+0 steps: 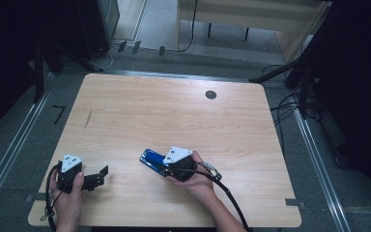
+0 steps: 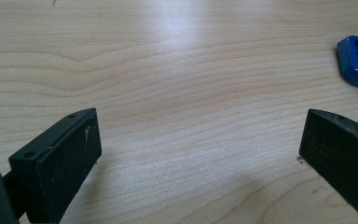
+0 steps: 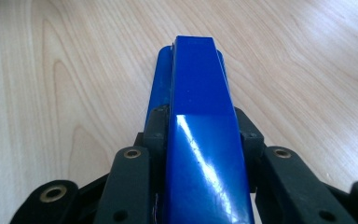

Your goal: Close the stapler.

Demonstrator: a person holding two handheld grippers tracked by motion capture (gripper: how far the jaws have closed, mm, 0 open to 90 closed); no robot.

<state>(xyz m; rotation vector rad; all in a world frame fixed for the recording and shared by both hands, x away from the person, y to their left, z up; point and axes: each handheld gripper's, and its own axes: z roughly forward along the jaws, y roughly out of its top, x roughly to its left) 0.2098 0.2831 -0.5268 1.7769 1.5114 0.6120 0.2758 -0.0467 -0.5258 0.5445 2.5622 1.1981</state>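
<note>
A glossy blue stapler lies on the wooden table near the front middle, pointing far-left. My right gripper is shut on its rear half, held by a hand. In the right gripper view the stapler runs straight out between the jaws of my right gripper, which press on both its sides. My left gripper rests at the front left, open, about a hand's width left of the stapler. In the left gripper view the jaws of my left gripper stand wide apart over bare wood, with the stapler's end at the upper right.
A dark round hole sits in the tabletop near the far edge. A thin dark mark lies on the left part. Cables and black stand legs surround the table on the floor. A cable trails from each gripper.
</note>
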